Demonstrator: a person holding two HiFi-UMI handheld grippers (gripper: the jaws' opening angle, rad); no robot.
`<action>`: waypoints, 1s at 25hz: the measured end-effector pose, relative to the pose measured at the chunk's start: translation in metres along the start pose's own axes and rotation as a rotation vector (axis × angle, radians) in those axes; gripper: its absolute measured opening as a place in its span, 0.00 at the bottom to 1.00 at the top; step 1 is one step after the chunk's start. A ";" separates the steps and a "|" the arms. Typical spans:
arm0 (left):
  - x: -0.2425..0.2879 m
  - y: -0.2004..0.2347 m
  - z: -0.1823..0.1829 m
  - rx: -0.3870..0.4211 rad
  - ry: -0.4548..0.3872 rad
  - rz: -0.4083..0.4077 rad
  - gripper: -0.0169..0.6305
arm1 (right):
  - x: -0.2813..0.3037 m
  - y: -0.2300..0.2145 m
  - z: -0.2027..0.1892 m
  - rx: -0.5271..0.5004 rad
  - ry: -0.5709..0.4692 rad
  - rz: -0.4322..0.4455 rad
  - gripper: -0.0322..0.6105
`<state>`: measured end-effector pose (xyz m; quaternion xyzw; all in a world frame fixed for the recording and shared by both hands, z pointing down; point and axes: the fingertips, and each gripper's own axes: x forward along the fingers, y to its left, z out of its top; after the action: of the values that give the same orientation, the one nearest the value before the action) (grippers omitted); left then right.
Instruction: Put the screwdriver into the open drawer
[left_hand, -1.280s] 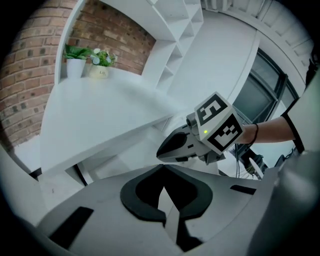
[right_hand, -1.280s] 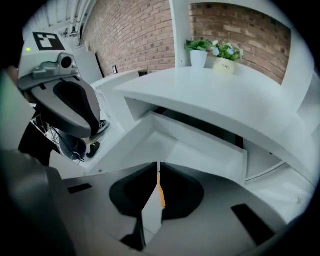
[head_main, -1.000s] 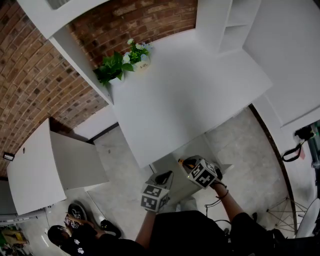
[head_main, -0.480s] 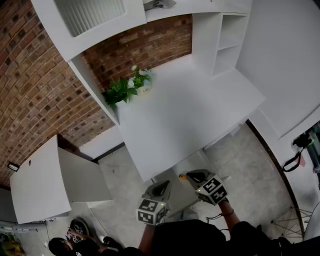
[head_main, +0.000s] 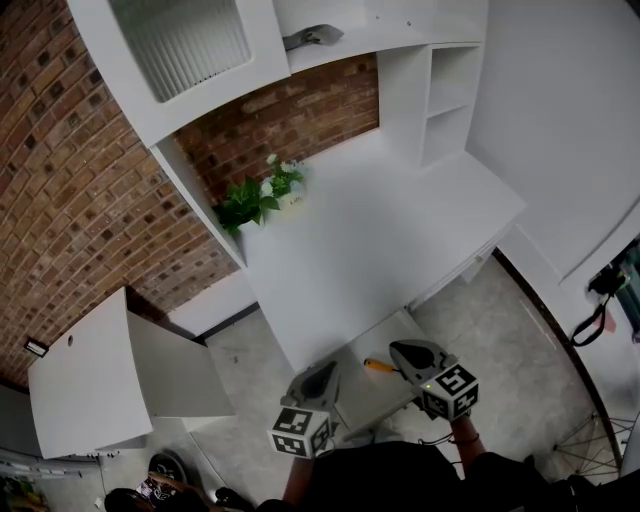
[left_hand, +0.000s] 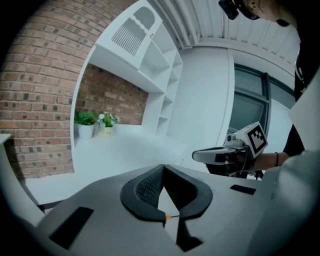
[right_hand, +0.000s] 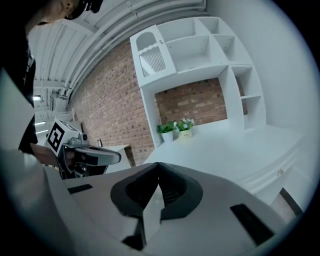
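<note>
The screwdriver (head_main: 378, 366), with an orange handle, lies in the open white drawer (head_main: 362, 392) under the front edge of the white desk (head_main: 370, 230). My left gripper (head_main: 325, 372) hangs at the drawer's left side, shut with nothing between its pads (left_hand: 162, 167). My right gripper (head_main: 402, 350) hovers just right of the screwdriver and apart from it, shut and empty (right_hand: 158, 165). Each gripper shows in the other's view, both held nearly level: the right gripper (left_hand: 202, 156) and the left gripper (right_hand: 115, 159). Only the screwdriver's handle shows.
Potted plants (head_main: 262, 198) stand at the desk's back left against the brick wall. A white shelf unit (head_main: 445, 100) rises at the back right. A low white cabinet (head_main: 90, 380) with an open door stands to the left. A black cable (head_main: 600, 300) hangs at the right.
Both grippers have risen and levelled out, away from the drawer. The right gripper has drawn off to the right of the screwdriver, which stays in the drawer. The head view has tilted up.
</note>
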<state>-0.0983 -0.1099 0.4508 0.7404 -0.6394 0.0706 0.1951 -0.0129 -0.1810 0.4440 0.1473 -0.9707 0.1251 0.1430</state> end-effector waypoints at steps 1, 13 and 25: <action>-0.001 0.000 0.004 0.004 -0.011 0.004 0.04 | -0.004 -0.001 0.005 0.009 -0.022 -0.007 0.07; -0.016 0.015 0.048 0.057 -0.172 0.071 0.04 | -0.042 -0.024 0.051 0.054 -0.250 -0.125 0.07; -0.030 0.028 0.079 0.077 -0.263 0.129 0.04 | -0.074 -0.045 0.075 0.059 -0.362 -0.228 0.07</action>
<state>-0.1420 -0.1157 0.3735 0.7076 -0.7024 0.0098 0.0762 0.0519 -0.2256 0.3606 0.2803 -0.9535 0.1080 -0.0250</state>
